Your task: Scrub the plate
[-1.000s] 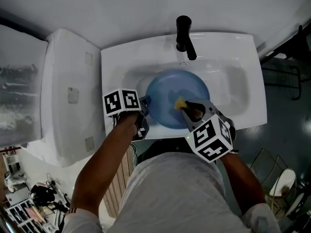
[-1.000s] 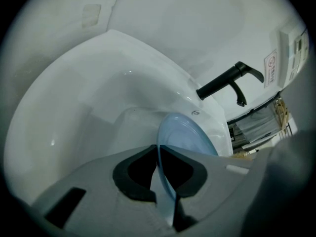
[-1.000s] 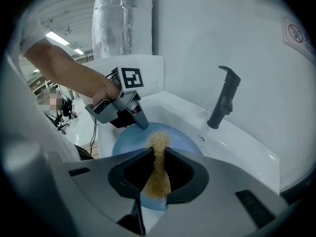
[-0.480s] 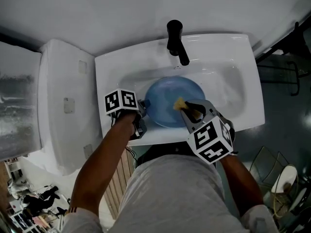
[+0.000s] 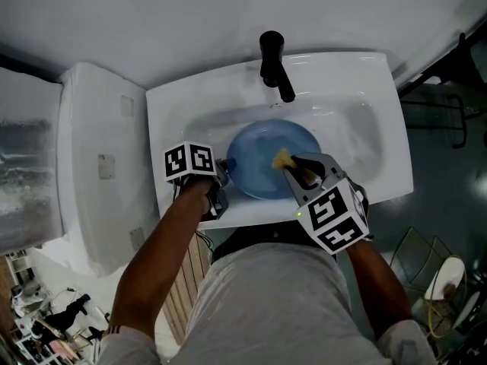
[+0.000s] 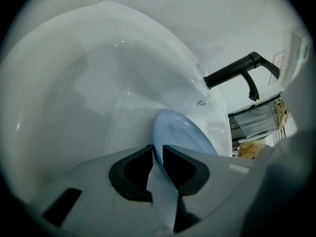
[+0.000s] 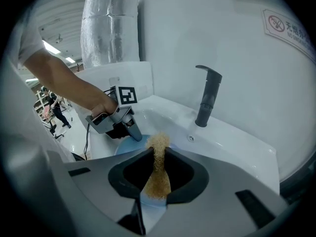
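Observation:
A round blue plate (image 5: 262, 154) lies in the white sink (image 5: 358, 128), under the black faucet (image 5: 274, 63). My left gripper (image 5: 226, 167) is at the plate's left rim. In the left gripper view the plate (image 6: 185, 137) has its thin rim between the jaws of that gripper (image 6: 158, 154). The jaws have just been opening and stand slightly apart around the rim. My right gripper (image 5: 293, 169) is shut on a tan scrub sponge (image 5: 283, 159), whose tip rests over the plate's middle. The right gripper view shows the sponge (image 7: 158, 172) pinched upright between the jaws.
A white toilet tank (image 5: 99, 166) stands left of the sink. The faucet (image 7: 206, 95) rises at the back rim against a white wall. The sink's front edge lies just below both grippers. A wire rack (image 5: 437, 280) is on the floor at the lower right.
The left gripper and the plate's rim have sunk a little into the basin. The right gripper with the sponge has stayed over the plate.

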Demonstrator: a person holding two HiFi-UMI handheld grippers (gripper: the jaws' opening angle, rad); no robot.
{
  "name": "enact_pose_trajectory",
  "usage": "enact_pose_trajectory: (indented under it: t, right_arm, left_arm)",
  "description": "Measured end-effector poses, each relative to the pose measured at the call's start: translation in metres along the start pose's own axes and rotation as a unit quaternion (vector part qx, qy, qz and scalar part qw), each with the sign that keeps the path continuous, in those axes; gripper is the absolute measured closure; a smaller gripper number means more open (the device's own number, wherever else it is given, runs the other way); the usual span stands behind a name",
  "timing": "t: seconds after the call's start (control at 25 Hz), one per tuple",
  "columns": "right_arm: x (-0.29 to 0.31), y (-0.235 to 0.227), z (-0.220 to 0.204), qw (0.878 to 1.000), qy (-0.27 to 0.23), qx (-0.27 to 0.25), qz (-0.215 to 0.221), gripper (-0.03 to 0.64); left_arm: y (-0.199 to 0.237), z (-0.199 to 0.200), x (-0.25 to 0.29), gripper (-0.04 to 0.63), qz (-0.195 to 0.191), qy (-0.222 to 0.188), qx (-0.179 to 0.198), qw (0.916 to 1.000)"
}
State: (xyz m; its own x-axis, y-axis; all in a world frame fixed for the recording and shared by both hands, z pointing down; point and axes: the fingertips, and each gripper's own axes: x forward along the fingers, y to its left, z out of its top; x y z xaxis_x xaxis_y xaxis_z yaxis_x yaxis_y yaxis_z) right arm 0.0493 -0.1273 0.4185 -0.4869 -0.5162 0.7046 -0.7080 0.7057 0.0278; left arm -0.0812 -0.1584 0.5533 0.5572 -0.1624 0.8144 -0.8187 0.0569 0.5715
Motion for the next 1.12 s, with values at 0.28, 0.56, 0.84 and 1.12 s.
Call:
enact_pose_trajectory:
  t: [0.28, 0.56, 0.84, 1.12]
  right_arm:
    - [-0.002, 0.000, 0.007, 0.999, -0.030, 0.036, 0.007, 0.554]
    - [-0.010, -0.003, 0.028, 0.994, -0.093, 0.060, 0.011, 0.554]
    - [-0.027, -0.003, 0.061, 0.980, -0.172, 0.096, 0.026, 0.554]
    - [-0.051, 0.003, 0.096, 0.952, -0.266, 0.139, 0.063, 0.554]
  left_arm:
    - [-0.005, -0.003, -0.015, 0.479, -0.005, -0.015, 0.043, 0.9989]
    - [-0.023, 0.008, -0.054, 0.471, -0.012, -0.092, 0.111, 0.9894]
    - [-0.071, 0.023, -0.111, 0.492, -0.079, -0.226, 0.157, 0.9583]
    - [-0.117, 0.026, -0.168, 0.535, -0.128, -0.343, 0.260, 0.8937]
